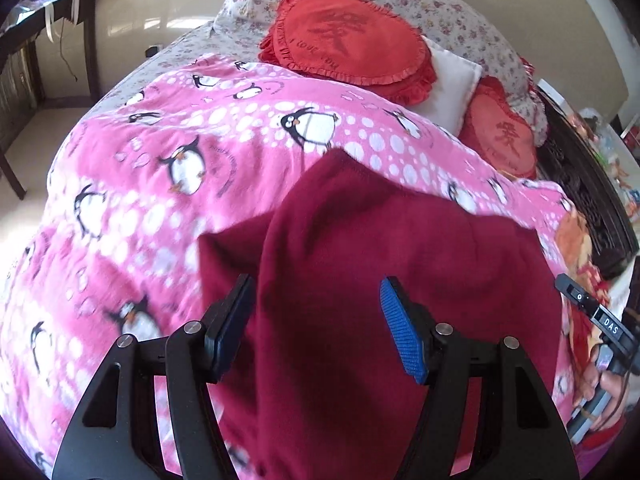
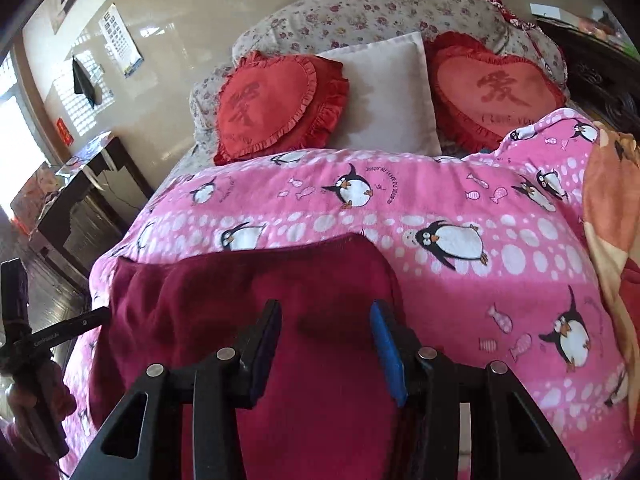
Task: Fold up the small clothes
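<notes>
Penguin blanket (image 1: 168, 128), claws (image 1: 316, 328) open over maroon garment (image 1: 360, 240)

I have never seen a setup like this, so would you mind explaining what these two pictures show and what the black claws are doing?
There is no robot here: a person holds a two-finger gripper in each hand, and a fisheye camera on each looks forward along its fingers. One picture is from the left gripper, the other from the right gripper. Both hover with their blue pads apart over a dark red garment lying on a pink penguin blanket on a bed; neither grips it. Behind are two red heart cushions and a white pillow. At the left picture's right edge you can see the other handheld gripper.
</notes>
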The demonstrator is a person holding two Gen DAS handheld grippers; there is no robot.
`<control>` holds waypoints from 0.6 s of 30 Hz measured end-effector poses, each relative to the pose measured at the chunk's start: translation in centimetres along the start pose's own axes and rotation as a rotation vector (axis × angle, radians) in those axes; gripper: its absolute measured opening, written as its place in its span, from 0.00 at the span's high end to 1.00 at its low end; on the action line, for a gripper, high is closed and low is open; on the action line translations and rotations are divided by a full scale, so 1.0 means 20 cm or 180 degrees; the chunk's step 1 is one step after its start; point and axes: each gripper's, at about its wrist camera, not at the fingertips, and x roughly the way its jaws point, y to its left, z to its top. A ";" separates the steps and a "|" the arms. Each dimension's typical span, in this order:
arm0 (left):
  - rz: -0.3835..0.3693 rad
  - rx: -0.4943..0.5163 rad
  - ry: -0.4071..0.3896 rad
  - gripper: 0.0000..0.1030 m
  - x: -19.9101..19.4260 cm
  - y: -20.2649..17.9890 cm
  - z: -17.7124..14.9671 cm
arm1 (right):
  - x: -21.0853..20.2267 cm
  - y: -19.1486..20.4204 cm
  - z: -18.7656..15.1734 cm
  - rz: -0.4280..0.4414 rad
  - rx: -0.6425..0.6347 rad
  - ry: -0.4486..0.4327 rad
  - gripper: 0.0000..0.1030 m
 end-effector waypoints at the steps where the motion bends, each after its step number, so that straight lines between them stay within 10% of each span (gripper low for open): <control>1: -0.0014 0.0029 0.0001 0.37 -0.04 0.01 -0.04 | -0.05 0.02 -0.05 0.0024 -0.0070 0.0014 0.57; 11: -0.0068 0.0114 0.0352 0.37 -0.15 0.17 -0.47 | -0.05 0.02 -0.46 -0.0201 -0.0307 0.0374 0.57; 18: -0.0162 0.0468 0.0487 0.37 -0.14 0.18 -0.55 | -0.15 0.30 -0.50 0.0330 -0.0429 0.0371 0.57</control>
